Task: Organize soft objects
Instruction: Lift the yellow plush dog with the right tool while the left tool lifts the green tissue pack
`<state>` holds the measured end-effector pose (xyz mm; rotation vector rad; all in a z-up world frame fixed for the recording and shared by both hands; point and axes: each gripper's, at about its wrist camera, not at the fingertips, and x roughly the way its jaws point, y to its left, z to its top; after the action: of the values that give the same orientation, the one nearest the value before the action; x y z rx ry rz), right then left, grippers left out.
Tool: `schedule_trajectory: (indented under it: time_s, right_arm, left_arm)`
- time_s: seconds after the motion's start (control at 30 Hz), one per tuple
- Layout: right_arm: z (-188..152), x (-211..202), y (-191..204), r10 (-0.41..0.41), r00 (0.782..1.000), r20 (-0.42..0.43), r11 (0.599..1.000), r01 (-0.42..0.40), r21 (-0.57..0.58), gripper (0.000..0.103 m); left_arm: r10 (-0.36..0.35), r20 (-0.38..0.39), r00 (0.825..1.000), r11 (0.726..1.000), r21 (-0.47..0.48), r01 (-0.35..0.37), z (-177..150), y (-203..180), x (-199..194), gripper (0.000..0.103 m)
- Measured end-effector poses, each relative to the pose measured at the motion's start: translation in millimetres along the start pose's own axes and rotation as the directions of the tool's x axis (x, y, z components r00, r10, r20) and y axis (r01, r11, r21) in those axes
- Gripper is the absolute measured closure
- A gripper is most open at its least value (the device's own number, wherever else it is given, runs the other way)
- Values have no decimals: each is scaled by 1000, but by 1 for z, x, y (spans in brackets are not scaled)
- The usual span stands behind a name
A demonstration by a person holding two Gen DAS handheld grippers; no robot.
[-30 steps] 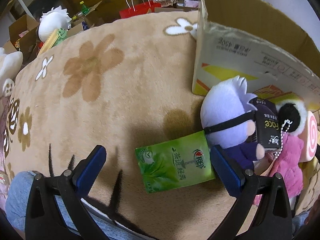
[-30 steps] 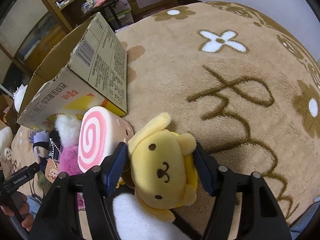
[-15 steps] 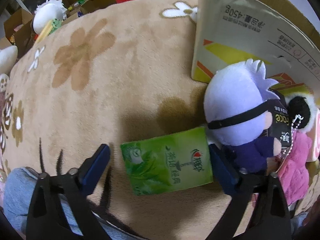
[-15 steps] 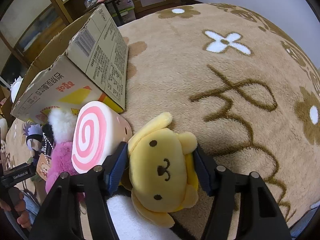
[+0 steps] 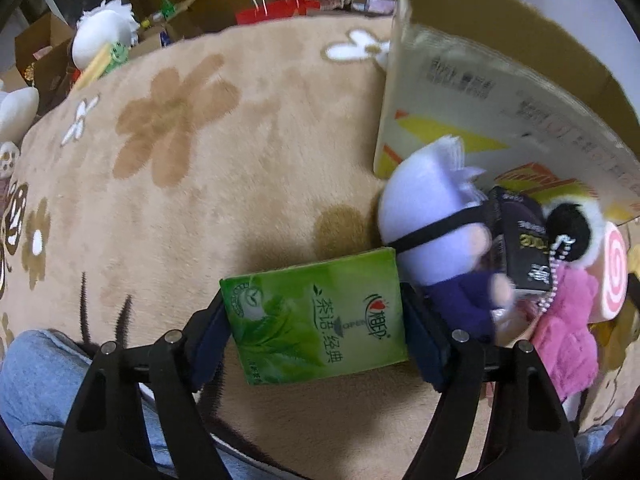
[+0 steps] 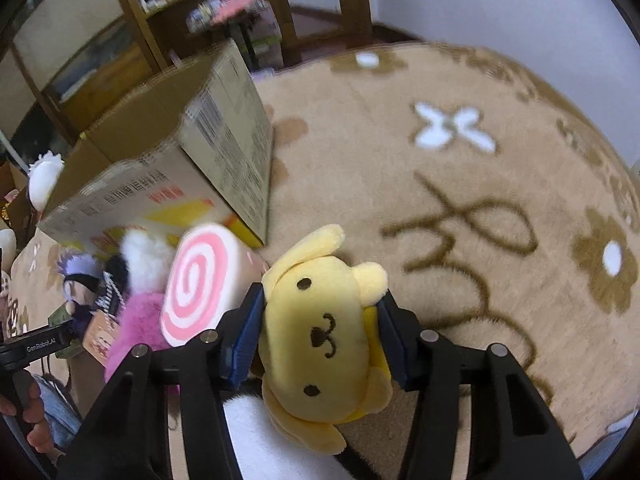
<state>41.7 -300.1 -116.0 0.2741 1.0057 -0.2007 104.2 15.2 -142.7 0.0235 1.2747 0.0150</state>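
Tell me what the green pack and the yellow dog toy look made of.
Green pack: thin glossy plastic wrap, judging by its sheen and printed "OPEN" tab; probably a soft tissue pack. Yellow dog toy: stuffed plush, matte short-pile fabric with stitched features, dented between the tool's pads.

We see soft, even indoor light with no glare. Dim shadow pools under the green packet (image 5: 316, 316). Motion blur smears the cardboard box (image 6: 224, 132) and shelves behind it; fisheye bending darkens every corner.
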Motion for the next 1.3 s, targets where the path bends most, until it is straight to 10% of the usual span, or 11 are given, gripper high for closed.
schedule_trajectory:
  time_s: [0.4, 0.73, 1.03, 1.3]
  right_arm:
    - [6, -84, 29, 26, 944, 329, 994, 11, -110, 46]
    - [25, -144, 41, 97, 863, 497, 991, -38, -127, 46]
    - [49, -171, 80, 171, 805, 568, 972, -44, -229, 46]
    - [70, -163, 110, 230, 808, 543, 953, -75, -293, 46]
  left_arm:
    - [-20, 291, 956, 998, 55, 4, -7, -1, -76, 26]
    - [-29, 497, 867, 997, 73, -9, -19, -3, -156, 26]
    - [-28, 575, 818, 993, 111, -44, 6, -21, -186, 26]
    - [-33, 616, 787, 990, 128, -59, 46, -30, -198, 26]
